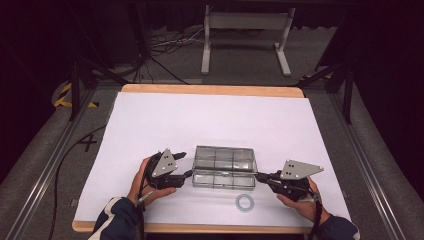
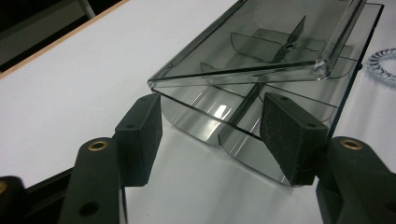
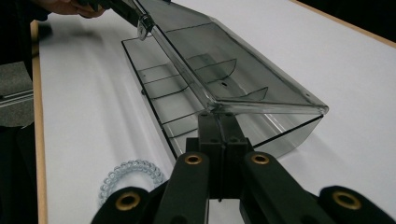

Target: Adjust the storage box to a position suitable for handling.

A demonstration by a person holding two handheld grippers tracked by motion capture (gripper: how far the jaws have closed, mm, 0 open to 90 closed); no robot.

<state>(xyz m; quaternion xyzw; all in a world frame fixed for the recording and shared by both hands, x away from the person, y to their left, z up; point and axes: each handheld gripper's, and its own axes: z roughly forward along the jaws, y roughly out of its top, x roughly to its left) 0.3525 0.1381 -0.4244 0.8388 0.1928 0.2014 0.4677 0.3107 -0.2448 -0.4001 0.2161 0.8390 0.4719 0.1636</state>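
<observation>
- The bench (image 1: 150, 115) carries a clear divided box (image 1: 223, 167) near its front middle, lid part-raised.
- Right hand-held gripper (image 3: 219, 135) is clenched on the lid's corner; left hand-held gripper (image 2: 210, 135) is released at the box's end.
- Judged step: opening; next, swing the lid back and fetch the coiled hair tie (image 1: 245, 202).

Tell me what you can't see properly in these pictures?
- Box, high view: too small and see-through to tell whether the compartments hold anything.
- Right gripper, its own view: the jaws are together under the lid; whether they pinch its edge is hidden by the lid rim.
- Hair tie, left gripper view: cut off by the right edge.
- Left gripper, its own view: the box's near corner is hidden behind its right pad.
</observation>
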